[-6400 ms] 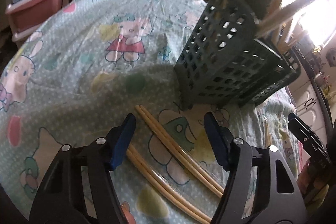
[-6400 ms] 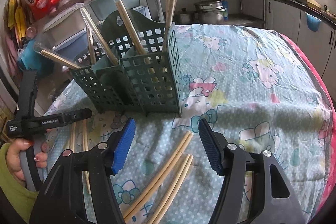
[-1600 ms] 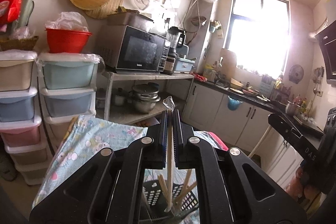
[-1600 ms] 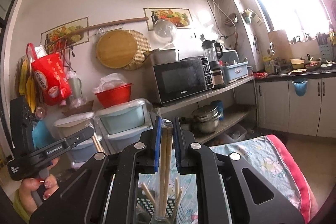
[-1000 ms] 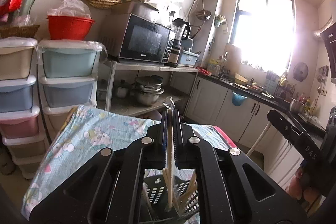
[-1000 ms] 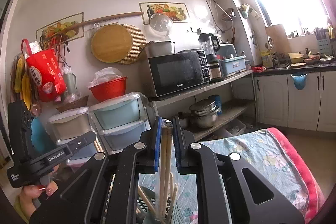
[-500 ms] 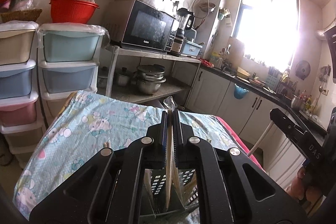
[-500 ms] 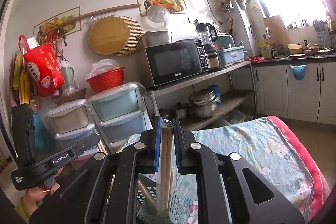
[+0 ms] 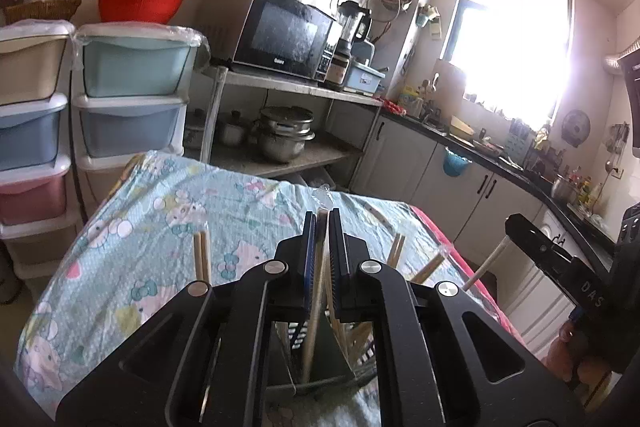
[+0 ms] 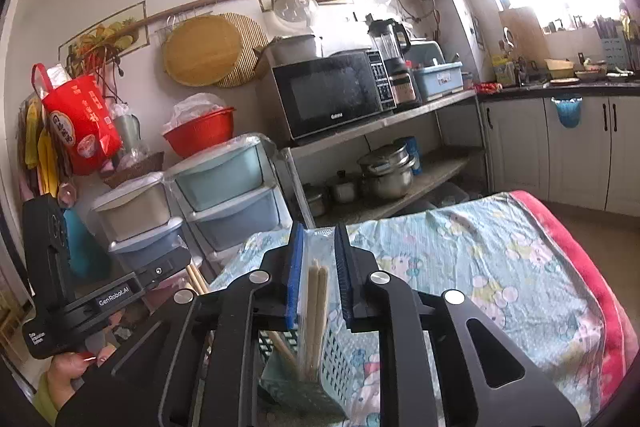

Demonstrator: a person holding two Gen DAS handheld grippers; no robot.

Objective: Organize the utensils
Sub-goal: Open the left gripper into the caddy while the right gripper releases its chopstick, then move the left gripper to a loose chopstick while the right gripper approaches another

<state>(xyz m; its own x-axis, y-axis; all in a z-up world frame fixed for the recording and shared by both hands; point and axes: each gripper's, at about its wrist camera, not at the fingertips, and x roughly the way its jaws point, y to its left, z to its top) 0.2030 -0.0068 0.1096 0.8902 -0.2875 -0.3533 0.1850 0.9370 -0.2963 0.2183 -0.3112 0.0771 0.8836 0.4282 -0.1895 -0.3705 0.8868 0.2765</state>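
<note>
Cartoon-print tablecloth point(image 9: 168, 227) carries the green slotted utensil basket point(image 10: 332, 359), several chopstick pairs already standing in it. Left gripper point(image 9: 322, 267) pinches one wrapped pair point(image 9: 316, 291) above the basket; right gripper's point(image 10: 318, 279) jaws are opening around another point(image 10: 316, 311), its lower end inside. Only the right view shows that release; the left shows two more upright pairs point(image 9: 201, 255).

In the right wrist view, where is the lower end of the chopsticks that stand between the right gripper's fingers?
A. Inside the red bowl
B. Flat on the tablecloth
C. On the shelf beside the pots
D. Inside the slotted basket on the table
D: the chopsticks stand upright and their lower ends go down into the slotted basket below the right gripper, whose jaws are opening.
</note>
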